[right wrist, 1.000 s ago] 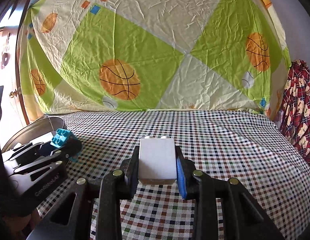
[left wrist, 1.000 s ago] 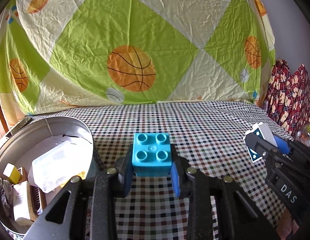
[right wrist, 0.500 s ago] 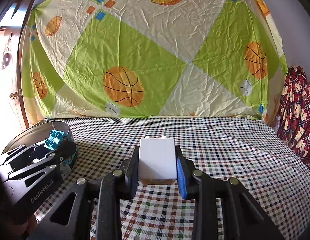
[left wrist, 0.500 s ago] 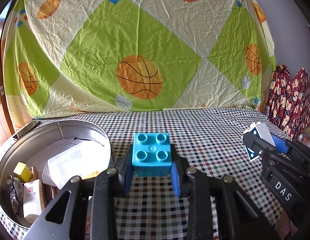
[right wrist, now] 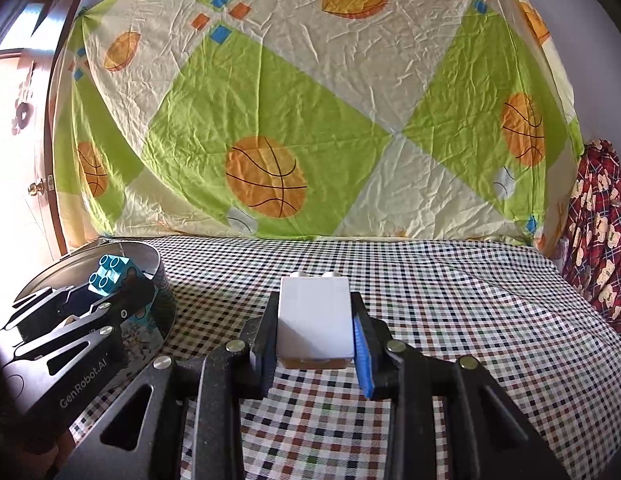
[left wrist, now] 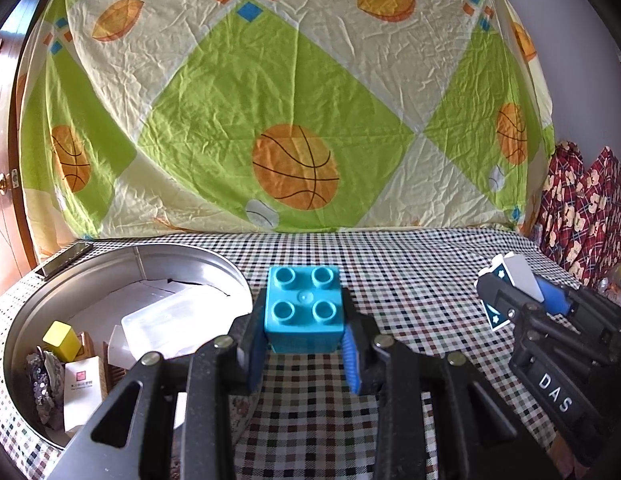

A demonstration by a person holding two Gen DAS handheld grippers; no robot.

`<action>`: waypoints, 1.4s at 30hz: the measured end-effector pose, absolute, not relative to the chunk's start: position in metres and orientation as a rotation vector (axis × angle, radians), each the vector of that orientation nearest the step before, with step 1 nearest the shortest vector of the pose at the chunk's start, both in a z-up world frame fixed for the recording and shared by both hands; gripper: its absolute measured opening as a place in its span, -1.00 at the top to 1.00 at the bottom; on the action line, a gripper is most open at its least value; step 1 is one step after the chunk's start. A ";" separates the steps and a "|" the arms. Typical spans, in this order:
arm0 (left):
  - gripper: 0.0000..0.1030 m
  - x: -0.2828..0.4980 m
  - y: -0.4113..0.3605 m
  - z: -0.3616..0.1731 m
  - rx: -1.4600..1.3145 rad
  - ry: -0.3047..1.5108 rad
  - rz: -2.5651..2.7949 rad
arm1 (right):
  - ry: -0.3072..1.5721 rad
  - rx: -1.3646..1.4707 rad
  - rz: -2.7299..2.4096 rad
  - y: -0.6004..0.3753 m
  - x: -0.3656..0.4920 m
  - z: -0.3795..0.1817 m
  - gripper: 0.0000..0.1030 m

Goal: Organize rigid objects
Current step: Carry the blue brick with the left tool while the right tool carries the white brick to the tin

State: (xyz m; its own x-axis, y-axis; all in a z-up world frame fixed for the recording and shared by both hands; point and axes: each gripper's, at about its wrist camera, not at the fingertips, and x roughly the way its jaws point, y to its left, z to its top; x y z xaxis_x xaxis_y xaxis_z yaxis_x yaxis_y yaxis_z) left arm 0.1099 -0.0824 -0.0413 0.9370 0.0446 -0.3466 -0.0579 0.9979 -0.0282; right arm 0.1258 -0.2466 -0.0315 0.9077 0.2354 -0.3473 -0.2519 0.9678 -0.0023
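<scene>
Left hand-held gripper [left wrist: 304, 354] clamped on a cyan block [left wrist: 303, 314], pads pressing its left and right sides. Block sits level between the fingertips, four studs facing up; it looks roughly square from above, no clear long axis. It hangs above the checkered desk [left wrist: 410, 280], just right of the rim of the round metal tin [left wrist: 182, 252]. From the right wrist view the same cyan block [right wrist: 108, 274] shows in front of the tin [right wrist: 158, 276], held by the left hand-held gripper [right wrist: 110, 284].

Right hand-held gripper [right wrist: 314, 344] clamped on a white block [right wrist: 313, 322], gripped on its two side faces. White block stands upright, long axis vertical, two studs just visible at its far top edge. It is over the middle of the desk [right wrist: 450, 300], well apart from the tin. In the left wrist view the white block [left wrist: 520, 278] shows tilted in the right hand-held gripper [left wrist: 518, 292].

Tin contents, largest first: clear plastic box [left wrist: 170, 326], white paper [left wrist: 122, 304], white carton with a pink mark [left wrist: 83, 392], yellow block [left wrist: 62, 335], dark crumpled item [left wrist: 40, 380] at the left wall. Basketball-print sheet [left wrist: 290, 100] hangs behind the desk.
</scene>
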 end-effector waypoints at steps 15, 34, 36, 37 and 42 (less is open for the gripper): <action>0.41 0.095 -0.060 -0.040 -0.057 0.317 0.088 | 0.355 -0.055 0.289 -0.227 0.121 -0.031 0.34; 0.41 0.080 -0.032 -0.040 -0.101 0.300 0.107 | 0.363 -0.071 0.338 -0.198 0.119 -0.033 0.34; 0.41 0.080 -0.029 -0.040 -0.107 0.299 0.113 | 0.361 -0.080 0.340 -0.194 0.119 -0.033 0.34; 0.41 0.080 -0.027 -0.040 -0.109 0.300 0.115 | 0.360 -0.085 0.342 -0.192 0.118 -0.033 0.34; 0.41 0.077 -0.021 -0.040 -0.115 0.300 0.122 | 0.354 -0.102 0.355 -0.182 0.115 -0.034 0.34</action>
